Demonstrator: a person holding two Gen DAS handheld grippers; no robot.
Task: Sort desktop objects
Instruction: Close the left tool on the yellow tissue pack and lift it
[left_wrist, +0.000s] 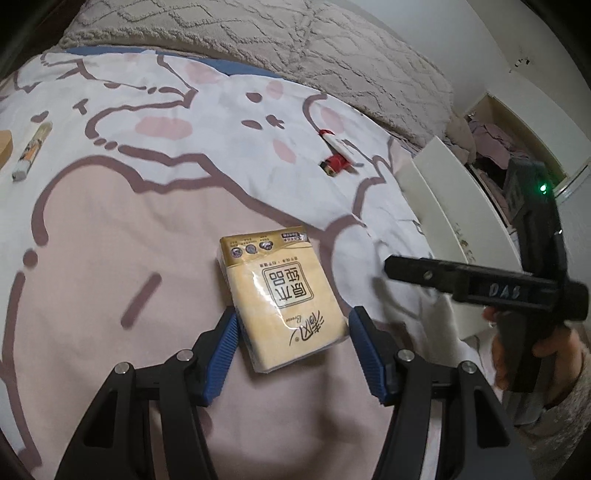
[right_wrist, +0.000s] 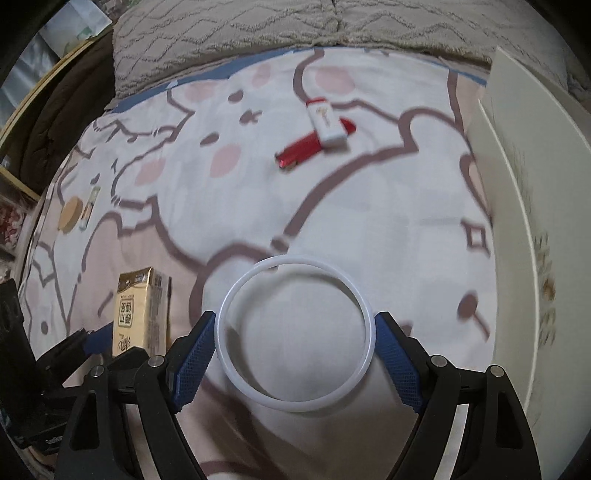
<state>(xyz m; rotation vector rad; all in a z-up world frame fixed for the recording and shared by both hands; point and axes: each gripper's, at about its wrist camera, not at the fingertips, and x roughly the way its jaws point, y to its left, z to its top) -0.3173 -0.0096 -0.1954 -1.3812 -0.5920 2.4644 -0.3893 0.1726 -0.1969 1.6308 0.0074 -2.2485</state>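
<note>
Tissue pack, one; ring, one.

Both wrist cameras sit just behind their fingers, looking steeply down and close onto the bed. Both views share the tissue pack between the left fingers and the red-and-white sticks farther ahead.

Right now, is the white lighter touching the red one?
Touching. The right wrist view shows the white lighter lying across the red lighter, overlapping it with no gap.
</note>
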